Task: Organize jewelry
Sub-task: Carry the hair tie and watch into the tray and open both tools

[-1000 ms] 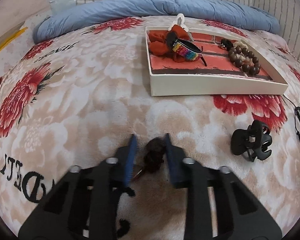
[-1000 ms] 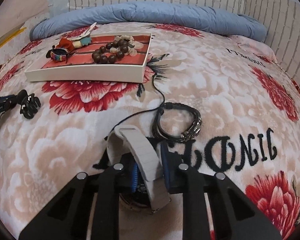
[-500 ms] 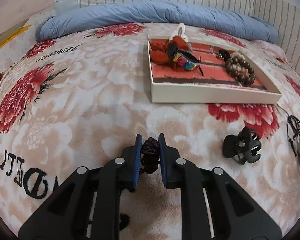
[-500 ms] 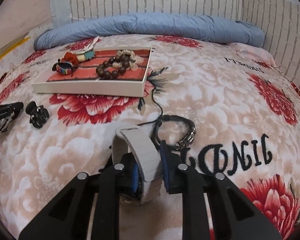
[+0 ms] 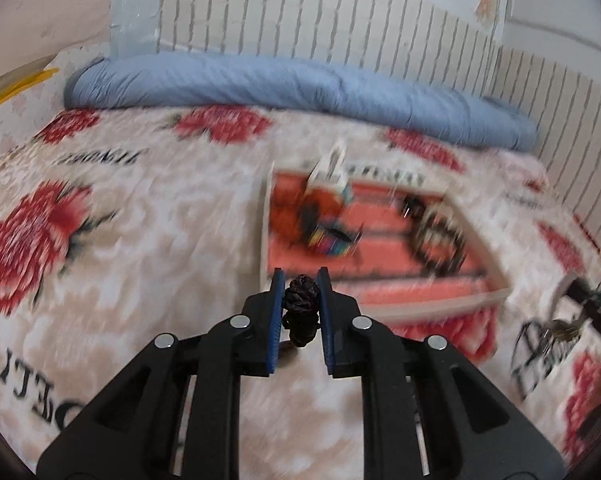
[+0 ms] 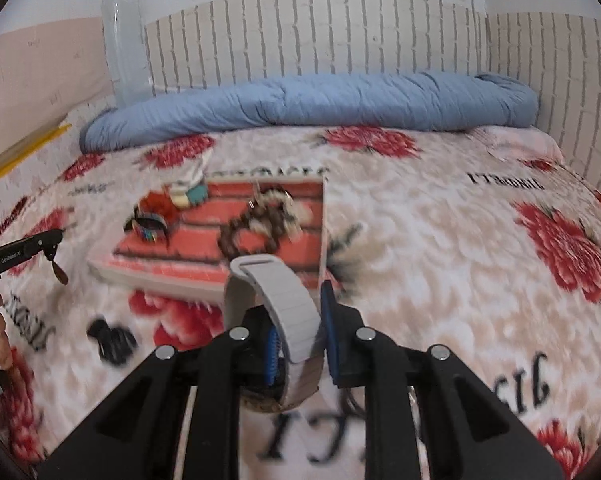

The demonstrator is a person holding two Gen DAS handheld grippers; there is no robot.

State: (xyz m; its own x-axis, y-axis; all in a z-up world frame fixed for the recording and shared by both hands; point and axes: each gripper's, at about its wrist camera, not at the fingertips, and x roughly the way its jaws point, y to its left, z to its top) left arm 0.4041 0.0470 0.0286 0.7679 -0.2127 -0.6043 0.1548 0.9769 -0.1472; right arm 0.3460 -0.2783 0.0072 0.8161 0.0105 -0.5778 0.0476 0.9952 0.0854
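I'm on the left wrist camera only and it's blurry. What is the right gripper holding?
Observer: The right gripper is shut on a grey watch strap that loops up between its fingers.
Operator: Where is the hair clip?
Observer: The black hair clip lies on the blanket, in front of the tray and outside it.
Operator: Where does my gripper sit relative to the tray?
Observer: The left gripper, holding the braided cord, is off the tray's left side, not over it.
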